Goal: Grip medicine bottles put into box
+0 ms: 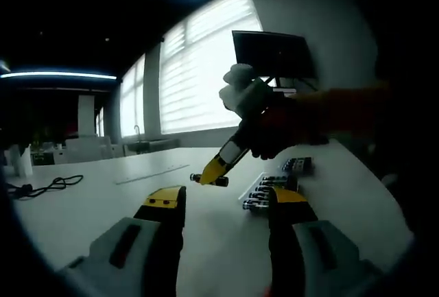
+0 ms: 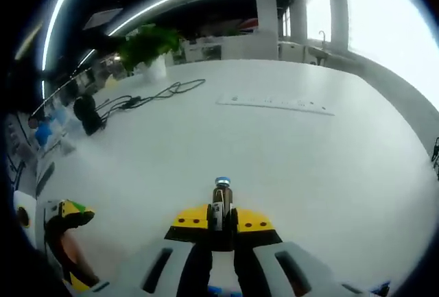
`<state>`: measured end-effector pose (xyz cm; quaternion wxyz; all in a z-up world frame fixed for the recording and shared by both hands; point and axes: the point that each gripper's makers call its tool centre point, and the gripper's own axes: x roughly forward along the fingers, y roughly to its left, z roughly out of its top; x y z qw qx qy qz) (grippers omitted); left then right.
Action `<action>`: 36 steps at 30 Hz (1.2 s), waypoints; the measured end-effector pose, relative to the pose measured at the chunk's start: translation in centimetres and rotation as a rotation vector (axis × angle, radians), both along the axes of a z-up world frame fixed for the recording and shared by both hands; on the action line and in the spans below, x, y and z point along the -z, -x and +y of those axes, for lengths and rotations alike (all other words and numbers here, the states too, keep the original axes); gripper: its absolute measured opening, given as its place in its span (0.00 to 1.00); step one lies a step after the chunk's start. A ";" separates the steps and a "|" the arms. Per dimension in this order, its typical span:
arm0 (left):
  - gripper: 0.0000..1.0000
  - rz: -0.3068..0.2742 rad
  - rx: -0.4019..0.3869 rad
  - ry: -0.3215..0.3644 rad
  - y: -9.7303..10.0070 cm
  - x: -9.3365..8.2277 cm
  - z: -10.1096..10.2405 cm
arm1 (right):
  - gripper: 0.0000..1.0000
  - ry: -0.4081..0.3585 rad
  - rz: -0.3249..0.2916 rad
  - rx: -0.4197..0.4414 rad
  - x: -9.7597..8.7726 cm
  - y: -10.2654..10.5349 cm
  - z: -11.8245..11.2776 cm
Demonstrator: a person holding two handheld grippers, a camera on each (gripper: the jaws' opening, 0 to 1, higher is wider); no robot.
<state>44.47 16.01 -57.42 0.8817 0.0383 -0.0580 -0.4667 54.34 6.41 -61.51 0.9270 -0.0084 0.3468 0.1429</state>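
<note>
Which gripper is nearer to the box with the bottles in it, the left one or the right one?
Left, though only slightly. The box lies just ahead of the open left gripper. The right gripper, shut on a small bottle, hangs beside the box.

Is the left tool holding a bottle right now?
No. In the left gripper view, the left tool stands open above the bare table, with nothing between its jaws.

A potted plant [image 2: 146, 49] (leafy) stands near black cables [image 2: 147, 95].
</note>
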 end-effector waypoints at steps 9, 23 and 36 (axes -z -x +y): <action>0.41 0.001 0.002 -0.008 -0.1 0.2 -0.2 | 0.07 -0.037 -0.068 0.014 -3.0 1.4 -0.9; 0.41 -0.002 -0.006 -0.036 -0.2 0.7 -0.3 | 0.07 -0.043 -0.095 0.037 -3.6 3.0 -3.2; 0.41 -0.015 -0.014 -0.053 -0.2 0.7 -0.3 | 0.07 -0.045 -0.118 0.064 -4.5 4.9 -4.9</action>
